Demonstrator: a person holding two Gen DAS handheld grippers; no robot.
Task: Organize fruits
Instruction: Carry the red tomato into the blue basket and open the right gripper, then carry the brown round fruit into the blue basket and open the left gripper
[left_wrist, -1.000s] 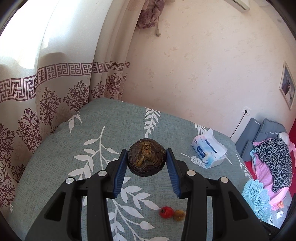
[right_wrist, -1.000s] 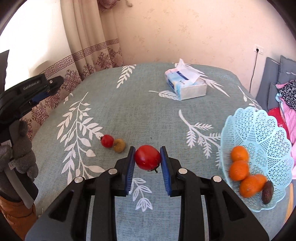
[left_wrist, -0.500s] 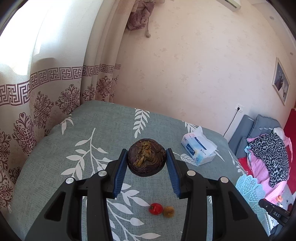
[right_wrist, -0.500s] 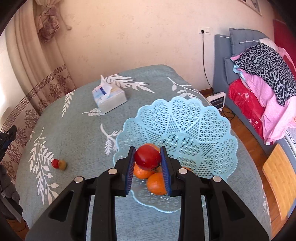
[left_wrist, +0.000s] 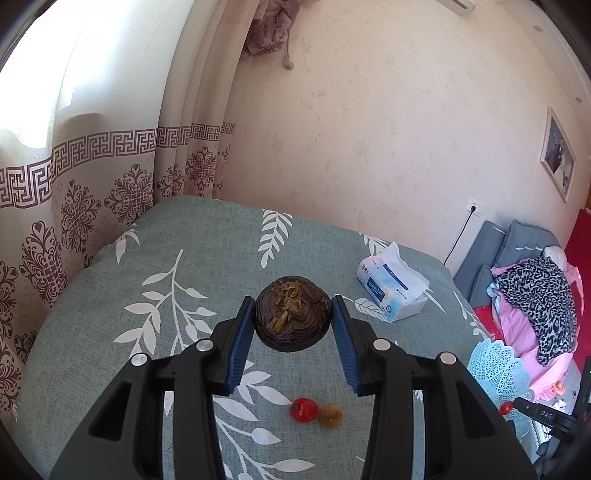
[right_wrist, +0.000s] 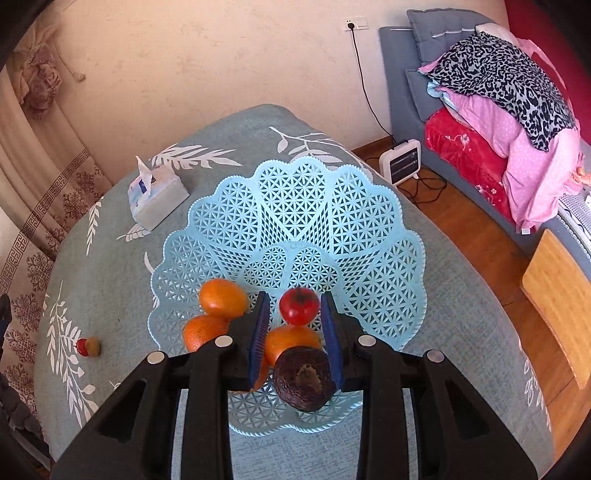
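The right gripper (right_wrist: 295, 334) has spread its blue pads, so the tomato (right_wrist: 299, 306) sits released above the oranges (right_wrist: 223, 299) in the blue lattice basket (right_wrist: 369, 221): that fruit looks delivered. Half a second earlier the pads clamped it. The left gripper (left_wrist: 293, 325) keeps its dark purple fruit (left_wrist: 293, 317) clenched, while at 6 o'clock a cherry tomato (left_wrist: 304, 409) and a brown fruit (left_wrist: 330, 416) wait on the tablecloth (left_wrist: 155, 280).

Basket (right_wrist: 332, 206) sits mid-frame on the tabletop (right_wrist: 110, 295), oranges (right_wrist: 221, 299) and a tomato (right_wrist: 299, 306) inside; tissue box (right_wrist: 157, 195) upper left of it, two small fruits (right_wrist: 88, 346) far left.
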